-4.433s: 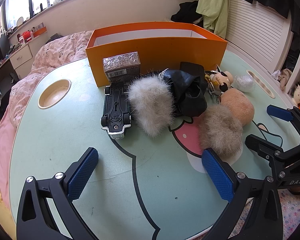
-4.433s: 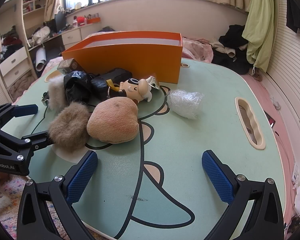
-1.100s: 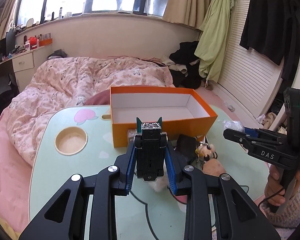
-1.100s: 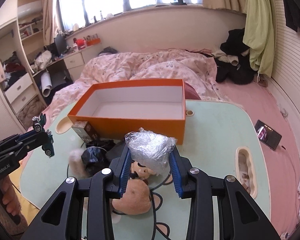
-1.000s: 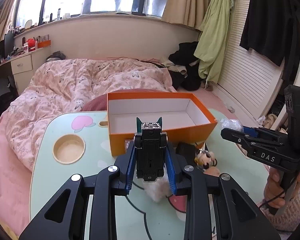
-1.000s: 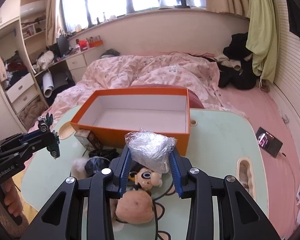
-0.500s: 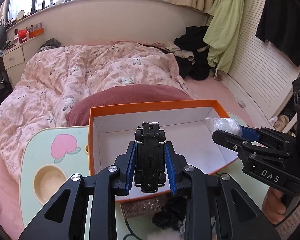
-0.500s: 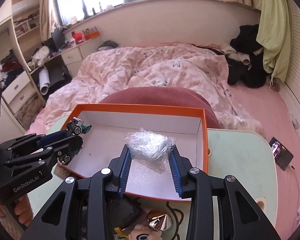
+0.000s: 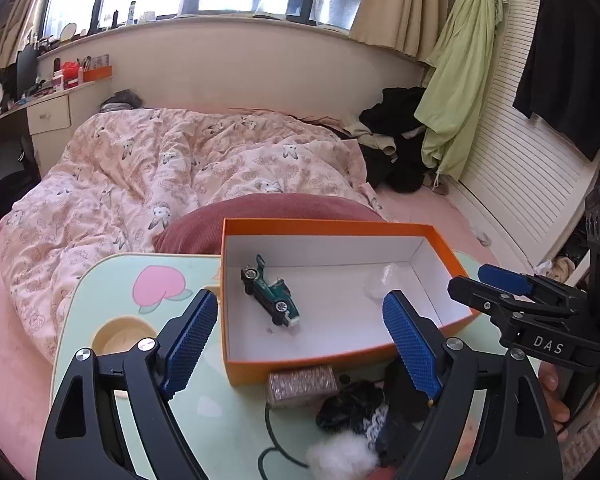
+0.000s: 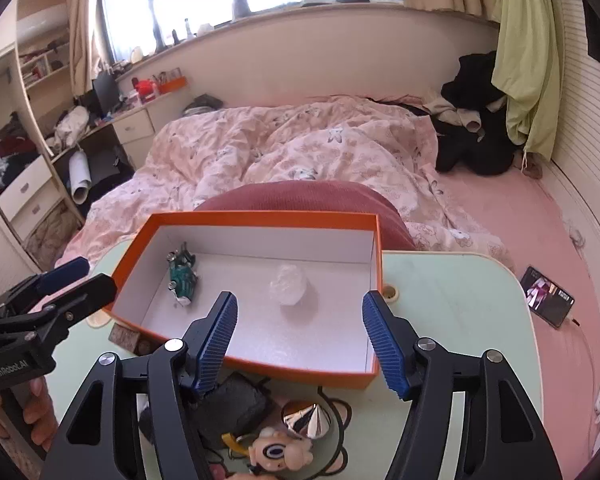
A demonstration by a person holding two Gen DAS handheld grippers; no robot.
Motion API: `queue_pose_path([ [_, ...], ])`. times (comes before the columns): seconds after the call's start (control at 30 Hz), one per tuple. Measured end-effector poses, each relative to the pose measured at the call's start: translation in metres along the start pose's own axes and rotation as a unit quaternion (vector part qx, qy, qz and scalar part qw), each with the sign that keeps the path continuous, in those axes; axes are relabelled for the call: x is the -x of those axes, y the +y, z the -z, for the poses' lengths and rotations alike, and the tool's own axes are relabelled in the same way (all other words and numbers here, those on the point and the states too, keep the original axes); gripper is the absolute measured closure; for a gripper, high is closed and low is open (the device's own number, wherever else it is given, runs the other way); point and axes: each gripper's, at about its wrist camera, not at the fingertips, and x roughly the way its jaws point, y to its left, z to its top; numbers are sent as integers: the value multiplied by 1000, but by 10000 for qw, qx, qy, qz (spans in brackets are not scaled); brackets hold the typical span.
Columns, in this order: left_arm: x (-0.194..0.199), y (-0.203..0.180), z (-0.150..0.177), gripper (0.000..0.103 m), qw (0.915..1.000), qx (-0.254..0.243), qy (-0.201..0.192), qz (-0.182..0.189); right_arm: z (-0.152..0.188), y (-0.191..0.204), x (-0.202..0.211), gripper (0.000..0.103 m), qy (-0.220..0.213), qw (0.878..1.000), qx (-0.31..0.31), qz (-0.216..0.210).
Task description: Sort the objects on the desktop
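Note:
An open orange box with a white inside stands at the far side of the green table; it also shows in the right wrist view. A green toy car lies in its left part, also seen in the right wrist view. A clear plastic wad lies in the middle right of the box. My left gripper is open and empty above the box's near wall. My right gripper is open and empty above the box's near wall.
On the table in front of the box lie a shiny brown packet, a black bundle, a white fluffy ball, a cartoon keychain figure and a silver cone. A cup hole is at the table's left. A bed lies behind.
Both grippers have opened. The toy car dropped from the left gripper and the plastic wad from the right gripper; both now lie inside the orange box.

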Motion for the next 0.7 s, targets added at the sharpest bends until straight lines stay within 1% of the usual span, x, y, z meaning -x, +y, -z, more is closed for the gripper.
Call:
queue_pose_path([
  [0.03,6,0,6,18,10000,-8,31,34,6,2,5,30,-9,10000,67,68],
  [0.13,25,-1,30,18,9998,-30,158,134,28,12,22,29,-72,9988,390,286],
  [0.2,33,-3,50,18,9996,-104,249,114,46,16,35,28,-115,9979,542,331],
  [0.23,36,-4,60,18,9995,-141,276,43,55,17,41,25,-127,9977,584,310],
  [0.27,39,-5,69,18,9994,-182,295,-51,65,17,46,20,-124,9977,614,270],
  [0.33,41,-8,89,18,9988,-253,347,-254,84,18,53,15,-44,9974,668,279],
  [0.4,40,-10,105,18,9978,-330,452,-359,103,18,57,14,55,9967,701,403],
  [0.5,35,-10,124,18,9966,-273,639,-432,127,15,54,14,289,9963,643,489],
  [0.6,27,-6,133,18,9954,-197,828,-433,144,12,44,14,551,9961,578,368],
  [0.63,24,-6,134,18,9950,-161,885,-431,149,11,39,14,641,9956,563,389],
  [0.67,23,-6,136,18,9950,-171,871,-456,153,10,34,13,711,9950,545,436],
  [0.7,22,-7,137,18,9949,-213,847,-512,155,8,32,11,657,9958,461,433],
])
